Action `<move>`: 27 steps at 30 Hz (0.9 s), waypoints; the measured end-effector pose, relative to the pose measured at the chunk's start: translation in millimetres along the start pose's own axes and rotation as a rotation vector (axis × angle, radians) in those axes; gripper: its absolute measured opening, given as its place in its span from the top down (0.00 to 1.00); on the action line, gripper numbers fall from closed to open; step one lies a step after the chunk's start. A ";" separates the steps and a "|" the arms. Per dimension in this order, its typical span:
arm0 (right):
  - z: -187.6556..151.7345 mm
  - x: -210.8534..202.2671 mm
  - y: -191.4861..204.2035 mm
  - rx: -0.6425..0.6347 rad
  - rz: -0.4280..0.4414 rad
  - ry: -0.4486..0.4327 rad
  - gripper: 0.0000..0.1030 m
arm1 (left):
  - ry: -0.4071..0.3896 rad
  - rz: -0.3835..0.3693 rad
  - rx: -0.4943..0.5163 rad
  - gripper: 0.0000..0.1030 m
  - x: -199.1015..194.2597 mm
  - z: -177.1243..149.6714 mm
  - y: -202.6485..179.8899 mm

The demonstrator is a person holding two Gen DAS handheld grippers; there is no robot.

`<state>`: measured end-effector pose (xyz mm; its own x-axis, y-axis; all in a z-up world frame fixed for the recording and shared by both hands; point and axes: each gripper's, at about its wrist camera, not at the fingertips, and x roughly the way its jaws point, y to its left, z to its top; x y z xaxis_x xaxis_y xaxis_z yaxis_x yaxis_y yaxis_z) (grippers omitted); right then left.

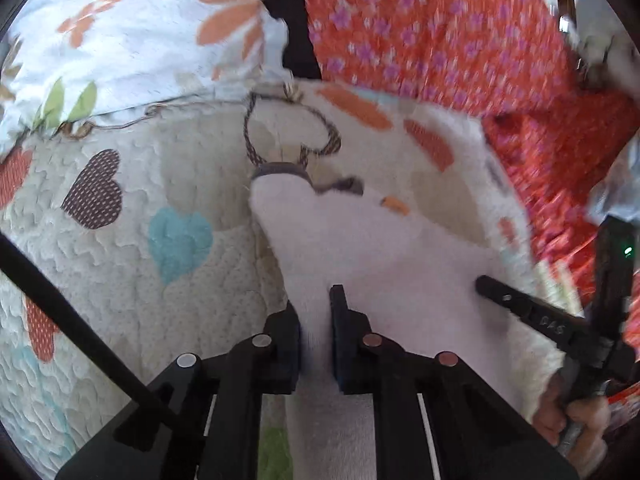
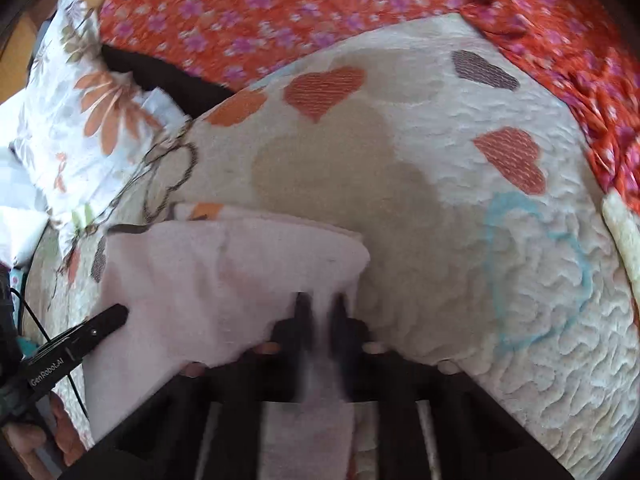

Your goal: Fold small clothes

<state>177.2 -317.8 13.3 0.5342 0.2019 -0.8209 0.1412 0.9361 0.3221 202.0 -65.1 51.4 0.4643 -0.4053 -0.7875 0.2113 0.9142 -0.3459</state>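
A small pale pink garment [image 1: 360, 248] with a grey trimmed edge lies on a quilted bedspread [image 1: 160, 240] printed with hearts. My left gripper [image 1: 316, 300] is shut on a fold of its near edge, and the cloth runs up between the two fingers. The right gripper's finger [image 1: 492, 284] shows at the right, on the same cloth. In the right wrist view the pink garment [image 2: 224, 272] is spread to the left, and my right gripper [image 2: 320, 300] is shut on its near right edge, blurred. The left gripper's finger [image 2: 116, 316] lies on the garment's left side.
A red cloth with purple flowers [image 2: 280, 0] lies across the back of the bedspread [image 2: 460, 200]. A white pillow with orange flowers [image 2: 80, 120] sits at the left. A person's hand [image 1: 568, 412] holds the right gripper's handle. A thin black cable [image 2: 40, 320] hangs at the left.
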 end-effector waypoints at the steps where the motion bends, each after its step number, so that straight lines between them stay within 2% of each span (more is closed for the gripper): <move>1: 1.6 -4.9 6.4 -0.021 0.027 -0.011 0.92 | -0.012 -0.035 -0.038 0.89 -8.2 0.3 9.5; 3: 7.9 -19.4 21.0 -0.052 0.085 -0.056 0.92 | -0.026 -0.050 -0.092 0.89 -12.9 0.0 23.9; 5: 13.7 -22.8 28.3 -0.062 0.109 -0.083 0.92 | -0.031 -0.016 -0.127 0.90 -7.5 -1.8 38.5; 8: 20.2 -4.1 29.9 -0.050 0.076 -0.066 0.92 | -0.005 0.046 -0.171 0.90 9.8 -6.1 53.4; 10: 20.8 16.7 25.8 -0.039 0.022 -0.019 0.90 | -0.012 0.068 -0.207 0.88 11.4 -9.2 63.3; 11: 19.2 22.5 20.5 -0.025 -0.002 -0.009 0.88 | -0.013 0.085 -0.217 0.87 9.5 -9.9 68.3; 13: 15.2 20.0 7.3 0.035 -0.010 -0.019 0.71 | -0.009 0.105 -0.217 0.86 2.5 -12.6 72.8; 15: 7.9 7.4 -4.7 0.077 0.000 -0.036 0.65 | -0.016 0.115 -0.200 0.80 -13.3 -21.3 75.1; 17: -1.4 -6.4 -10.7 0.066 -0.010 -0.041 0.65 | -0.040 0.136 -0.191 0.61 -36.1 -33.6 74.4; 19: -17.9 -25.9 -14.1 0.042 0.004 -0.042 0.65 | -0.069 0.129 -0.170 0.52 -59.7 -52.5 66.1; 21: -32.9 -40.9 -13.4 0.020 0.038 -0.033 0.65 | -0.076 0.106 -0.136 0.49 -73.2 -71.3 55.5; 24: -67.8 -63.0 -6.1 -0.023 0.091 -0.025 0.84 | -0.056 0.050 -0.109 0.48 -77.5 -102.7 36.6; 27: -97.6 -67.7 0.2 -0.048 0.113 0.014 0.85 | 0.017 0.051 -0.082 0.48 -61.0 -133.1 21.4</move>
<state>59.8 -303.2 22.9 0.5330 0.3101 -0.7872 0.0408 0.9199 0.3900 63.7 -20.0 24.1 0.4582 -0.3587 -0.8132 0.1162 0.9313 -0.3453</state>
